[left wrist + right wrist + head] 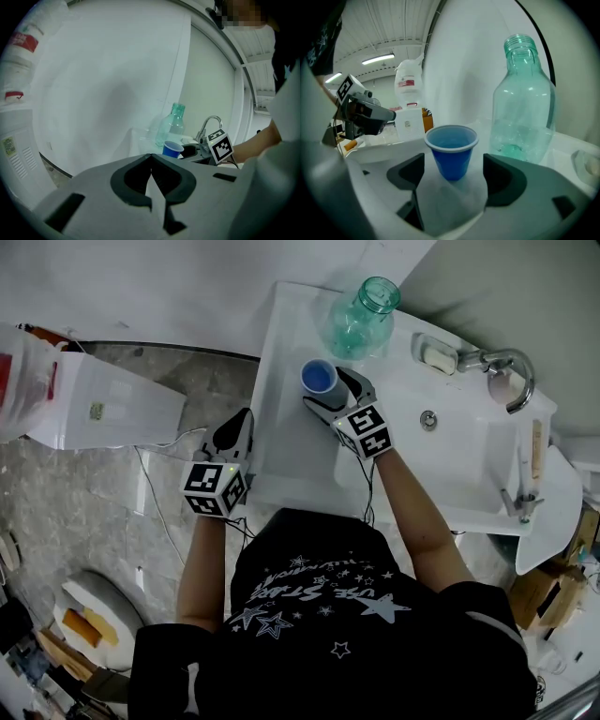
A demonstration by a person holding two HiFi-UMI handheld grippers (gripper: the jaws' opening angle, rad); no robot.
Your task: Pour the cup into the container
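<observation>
So, progress check: you're at the very start. Nothing has been poured and the cup isn't even picked up yet.

Nearest to you, your left claw [151,176] has its jaws pressed together with nothing in them. It hangs off the left edge of the white washbasin top [291,460], at middle left of the head view, well apart from everything that matters. It looks like it's sitting this one out.

Your right claw [334,394] is the one doing the work. Its jaws stand wide apart with the small blue plastic cup [452,150] right between them, centred in the right gripper view. There's a clear gap on both sides, so the pads aren't touching it. The cup is upright on the basin top, in the upper middle of the head view. I can't really tell how much is in it.

Just past the cup, up and to the right in both views, is the clear green-tinted bottle with the open wide mouth [525,103]. It's upright and near the cup, but not touching it. To me it looks pretty much empty.

What's left is basically the whole job: close on the cup, lift it, bring it over the bottle mouth and tip. That mouth isn't much wider than the cup rim, so I'd guess lining up the pour is the fiddly bit.
</observation>
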